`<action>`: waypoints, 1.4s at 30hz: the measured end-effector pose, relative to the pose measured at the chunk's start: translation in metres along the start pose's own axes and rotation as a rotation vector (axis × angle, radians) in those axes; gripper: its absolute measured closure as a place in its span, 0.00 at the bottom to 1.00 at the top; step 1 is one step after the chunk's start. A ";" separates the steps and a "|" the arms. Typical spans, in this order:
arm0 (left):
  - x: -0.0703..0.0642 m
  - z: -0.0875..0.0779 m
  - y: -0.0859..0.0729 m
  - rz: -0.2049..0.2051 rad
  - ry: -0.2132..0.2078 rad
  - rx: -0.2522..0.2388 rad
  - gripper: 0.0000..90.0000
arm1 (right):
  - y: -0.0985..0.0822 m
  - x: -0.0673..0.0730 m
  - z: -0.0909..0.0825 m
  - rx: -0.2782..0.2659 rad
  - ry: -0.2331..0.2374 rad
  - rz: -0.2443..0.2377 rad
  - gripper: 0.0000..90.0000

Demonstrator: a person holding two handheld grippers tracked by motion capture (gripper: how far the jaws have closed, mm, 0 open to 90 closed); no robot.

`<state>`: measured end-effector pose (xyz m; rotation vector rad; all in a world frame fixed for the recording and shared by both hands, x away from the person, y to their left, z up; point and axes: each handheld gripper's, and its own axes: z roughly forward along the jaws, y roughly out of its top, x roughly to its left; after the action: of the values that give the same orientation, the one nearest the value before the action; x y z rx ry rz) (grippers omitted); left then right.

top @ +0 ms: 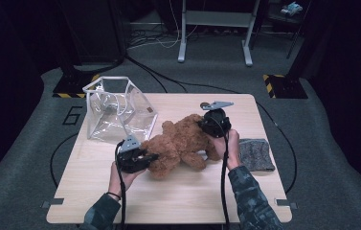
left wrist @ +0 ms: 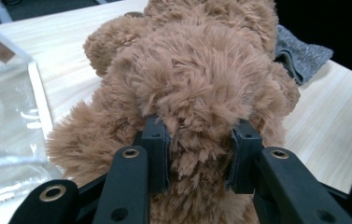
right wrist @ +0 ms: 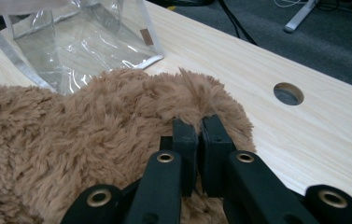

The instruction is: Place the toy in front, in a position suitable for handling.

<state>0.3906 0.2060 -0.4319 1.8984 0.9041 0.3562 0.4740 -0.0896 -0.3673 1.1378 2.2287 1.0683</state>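
Note:
A brown plush teddy bear [top: 180, 143] lies across the middle of the wooden table [top: 178, 196]. My left gripper [top: 152, 157] is at the bear's left end. In the left gripper view its pads [left wrist: 155, 140] press into a thick wad of the bear's plush [left wrist: 197, 70], so my left gripper [left wrist: 197, 149] is shut on the bear. My right gripper [top: 204, 125] is at the bear's far right end. In the right gripper view my right gripper [right wrist: 199, 135] has its jaws almost together, pinching a tuft of the bear's fur [right wrist: 71, 130].
A clear plastic bag [top: 116, 108] with white edging stands open at the table's back left, close behind the bear; it also appears as the clear bag [right wrist: 85, 42]. A grey cloth [top: 257, 153] lies at the right edge. The table has a round hole [right wrist: 288, 93].

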 end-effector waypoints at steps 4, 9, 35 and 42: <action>0.006 -0.003 0.010 0.007 -0.023 0.006 0.74 | 0.005 0.002 -0.010 -0.011 -0.015 -0.010 0.97; 0.015 -0.001 0.018 0.013 -0.060 0.015 0.74 | 0.008 0.004 -0.021 -0.025 -0.029 -0.003 0.97; 0.046 0.040 0.024 0.019 -0.144 0.156 0.74 | -0.028 0.009 -0.033 0.062 -0.041 0.074 0.97; 0.053 0.050 0.021 -0.005 -0.137 0.172 0.73 | -0.040 0.009 -0.019 0.112 -0.060 0.090 0.96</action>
<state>0.4651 0.2068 -0.4447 2.0502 0.8702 0.1467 0.4367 -0.1057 -0.3874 1.3106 2.2331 0.9414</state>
